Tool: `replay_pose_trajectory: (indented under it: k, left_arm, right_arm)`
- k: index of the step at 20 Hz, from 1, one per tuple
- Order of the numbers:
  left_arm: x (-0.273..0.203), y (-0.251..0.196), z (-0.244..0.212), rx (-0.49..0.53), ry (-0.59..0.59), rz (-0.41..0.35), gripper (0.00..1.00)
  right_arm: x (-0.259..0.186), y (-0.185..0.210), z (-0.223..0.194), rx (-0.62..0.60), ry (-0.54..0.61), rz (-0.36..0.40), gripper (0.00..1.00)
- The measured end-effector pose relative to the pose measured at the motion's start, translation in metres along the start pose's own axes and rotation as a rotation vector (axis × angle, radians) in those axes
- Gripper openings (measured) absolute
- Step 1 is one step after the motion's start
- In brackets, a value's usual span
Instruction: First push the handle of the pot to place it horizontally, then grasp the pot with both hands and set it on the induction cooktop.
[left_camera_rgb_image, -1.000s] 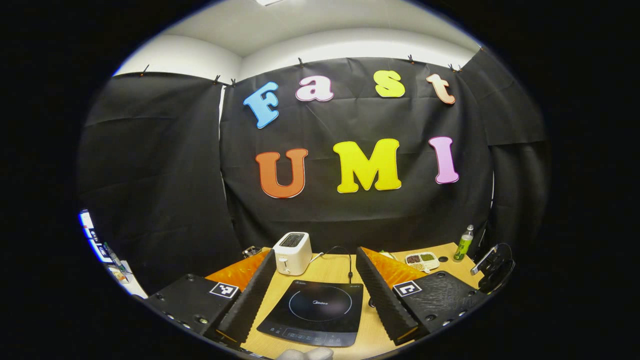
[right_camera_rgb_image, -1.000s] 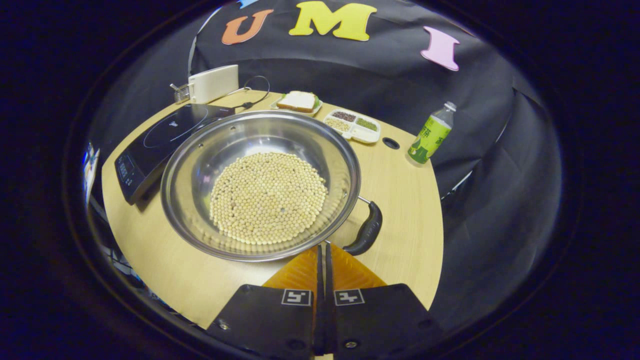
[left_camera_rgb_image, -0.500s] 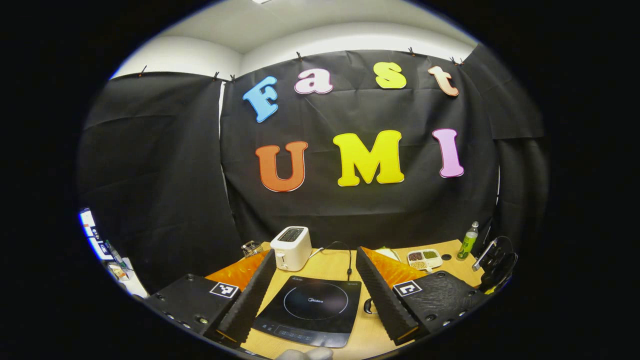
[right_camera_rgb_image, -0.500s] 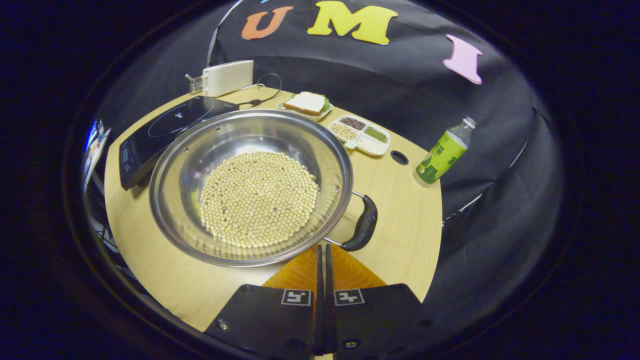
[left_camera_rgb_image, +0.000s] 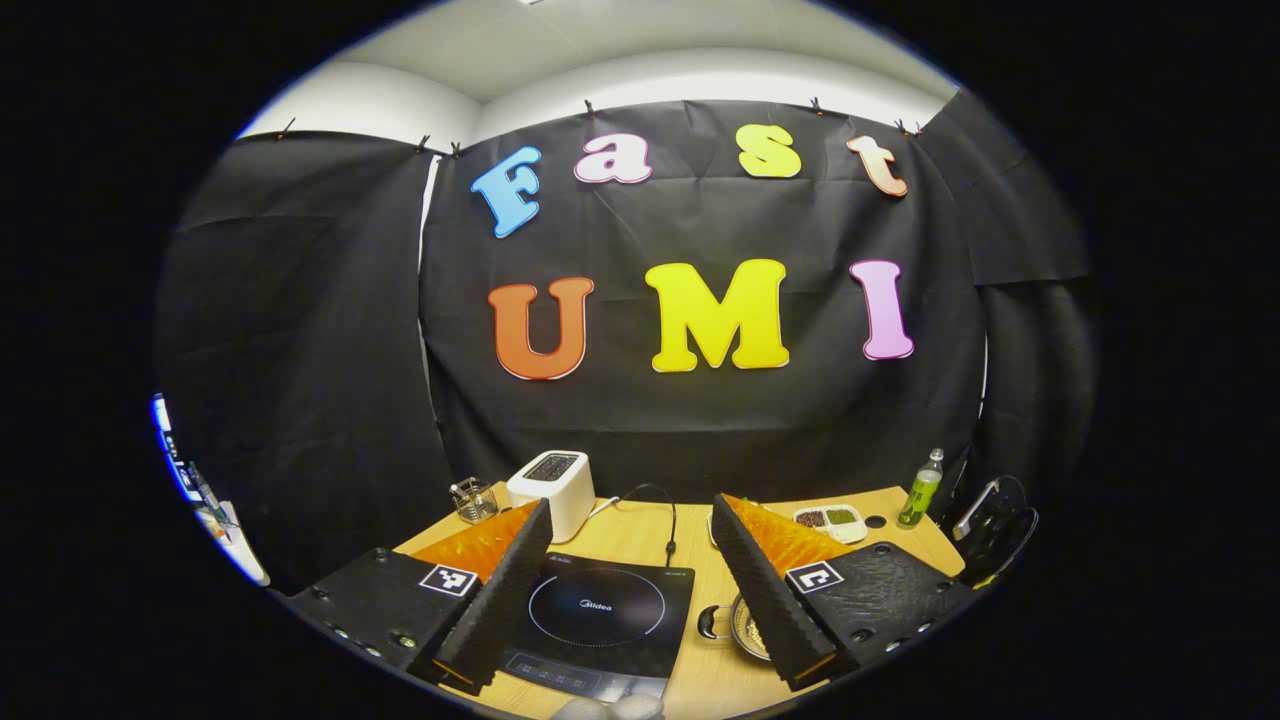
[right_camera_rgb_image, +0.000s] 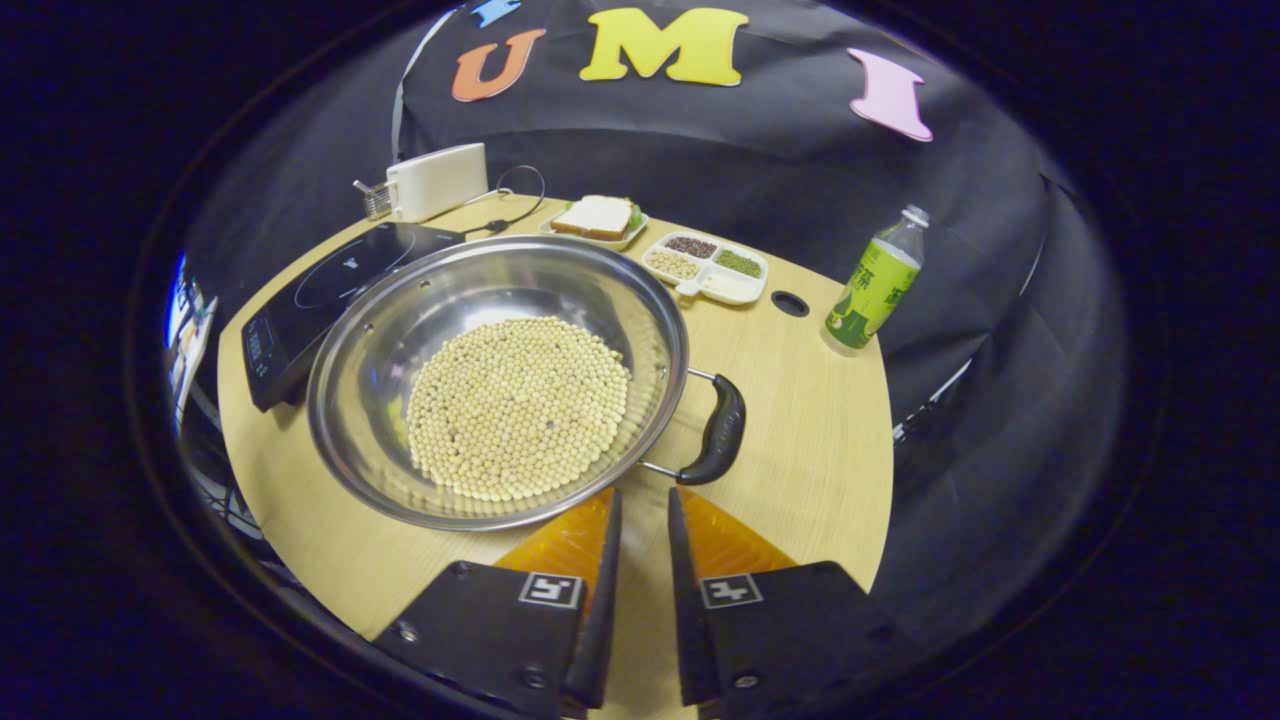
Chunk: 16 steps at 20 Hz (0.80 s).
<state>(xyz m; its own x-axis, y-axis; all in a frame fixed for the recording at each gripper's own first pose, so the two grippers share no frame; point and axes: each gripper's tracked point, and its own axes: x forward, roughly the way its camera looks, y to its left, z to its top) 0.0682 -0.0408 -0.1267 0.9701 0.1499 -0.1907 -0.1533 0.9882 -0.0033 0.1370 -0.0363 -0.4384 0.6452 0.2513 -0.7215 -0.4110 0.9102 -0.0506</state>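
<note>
Soybeans (right_camera_rgb_image: 520, 405) fill the bottom of the steel pot (right_camera_rgb_image: 400, 330), which stands on the wooden worktop (right_camera_rgb_image: 800, 420) just right of the black induction cooktop (right_camera_rgb_image: 330, 285), its rim touching or overlapping that cooktop's near edge as the right gripper view shows it. The pot's black handle (right_camera_rgb_image: 715, 440) juts from its right side, close ahead of the right gripper (right_camera_rgb_image: 640, 520), whose jaws stand a little apart with nothing between them, hovering just short of the pot's near rim. In the left gripper view the left gripper (left_camera_rgb_image: 630, 530) has its jaws spread wide and empty above the cooktop, and a bit of the pot with a second small handle (left_camera_rgb_image: 712, 622) peeks out beside its right finger. Farther back on the worktop stand a white toaster (right_camera_rgb_image: 437, 180) with a black cord (right_camera_rgb_image: 515, 200), a plate with a sandwich (right_camera_rgb_image: 597, 217), and a divided white tray (right_camera_rgb_image: 708, 270) of mixed grains. A green bottle (right_camera_rgb_image: 870, 285) stands at the far right edge, near a round hole (right_camera_rgb_image: 790, 303) in the worktop.
</note>
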Motion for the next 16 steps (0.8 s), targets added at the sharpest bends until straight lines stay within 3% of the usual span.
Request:
replay_pose_trajectory:
  k: [1,3,5,10,16]
  left_arm:
    - [0.005,-0.003,-0.010,-0.005,0.013,-0.009,0.96]
    - [0.014,-0.005,-0.027,0.001,0.031,-0.018,0.96]
    - [0.025,-0.013,-0.048,0.009,0.057,-0.038,0.97]
    - [0.050,-0.036,-0.097,0.026,0.137,-0.074,0.96]
    - [0.083,-0.073,-0.151,0.054,0.229,-0.132,0.97]
  right_arm:
    - [-0.005,-0.002,-0.001,0.011,-0.010,-0.009,0.48]
    - [-0.017,-0.012,0.003,0.031,-0.042,-0.049,0.72]
    - [-0.029,-0.017,0.010,0.073,-0.076,-0.076,0.80]
    - [-0.036,-0.020,0.032,0.162,-0.131,-0.099,0.89]
    - [-0.008,-0.025,0.043,0.222,-0.124,-0.135,0.85]
